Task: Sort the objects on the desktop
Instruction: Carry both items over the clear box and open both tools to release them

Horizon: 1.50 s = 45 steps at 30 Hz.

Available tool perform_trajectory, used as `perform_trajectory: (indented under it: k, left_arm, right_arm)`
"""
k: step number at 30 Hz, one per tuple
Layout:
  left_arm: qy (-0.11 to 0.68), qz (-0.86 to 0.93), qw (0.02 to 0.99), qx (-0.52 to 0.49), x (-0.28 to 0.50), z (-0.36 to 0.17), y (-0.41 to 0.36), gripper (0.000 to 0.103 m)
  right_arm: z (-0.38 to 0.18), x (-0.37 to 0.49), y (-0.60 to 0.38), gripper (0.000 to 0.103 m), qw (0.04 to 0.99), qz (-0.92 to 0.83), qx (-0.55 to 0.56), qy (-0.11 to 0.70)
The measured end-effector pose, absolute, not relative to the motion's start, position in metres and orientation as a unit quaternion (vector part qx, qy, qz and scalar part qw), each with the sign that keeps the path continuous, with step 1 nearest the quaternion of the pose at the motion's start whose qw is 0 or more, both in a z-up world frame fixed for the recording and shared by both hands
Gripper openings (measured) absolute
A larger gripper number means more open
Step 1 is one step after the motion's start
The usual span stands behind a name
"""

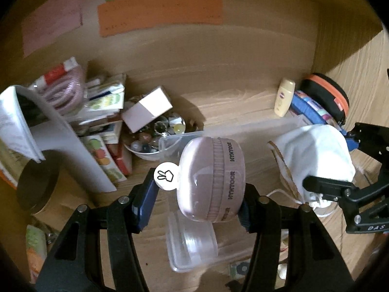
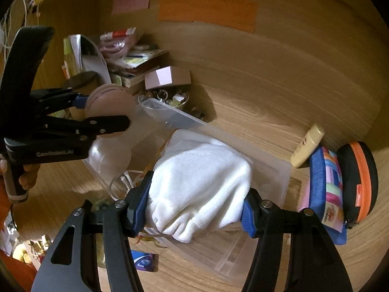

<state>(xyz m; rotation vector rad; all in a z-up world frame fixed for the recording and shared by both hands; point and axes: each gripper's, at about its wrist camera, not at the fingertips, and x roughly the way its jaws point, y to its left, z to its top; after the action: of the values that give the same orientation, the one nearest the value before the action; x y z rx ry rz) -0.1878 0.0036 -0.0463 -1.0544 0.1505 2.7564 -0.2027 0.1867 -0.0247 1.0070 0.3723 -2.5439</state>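
My left gripper (image 1: 197,194) is shut on a round pink case (image 1: 211,180) with a white bunny tag (image 1: 166,176), held above a clear plastic bin (image 1: 192,248). The case also shows in the right wrist view (image 2: 109,107), in the left gripper (image 2: 107,119). My right gripper (image 2: 194,206) is shut on a white cloth pouch (image 2: 199,182) with a drawstring, held over the clear bin (image 2: 267,170). The pouch shows in the left wrist view (image 1: 316,158), with the right gripper (image 1: 340,189) beside it.
A bowl of small trinkets (image 1: 155,133) and a white box (image 1: 148,109) sit behind the bin. Books and packets (image 1: 97,112) pile at the left. A cream bottle (image 2: 307,149), a blue patterned pouch (image 2: 325,189) and an orange-black case (image 2: 359,182) stand at the right. A dark round tin (image 1: 36,185) sits left.
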Motion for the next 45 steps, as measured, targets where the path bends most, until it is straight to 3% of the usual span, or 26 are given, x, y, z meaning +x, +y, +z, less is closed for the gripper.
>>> perform_trajectory:
  k: [25,45]
  left_arm:
    - [0.082,0.909,0.117,-0.391,-0.215,-0.078,0.027,0.057]
    - [0.083,0.917,0.117,-0.372,-0.205,-0.064,0.027,0.058]
  right_arm:
    - [-0.040,-0.218,0.150,0.065,0.202,-0.870,0.368,0.258]
    - [-0.023,-0.207,0.147,0.069,0.192,-0.870,0.365,0.271]
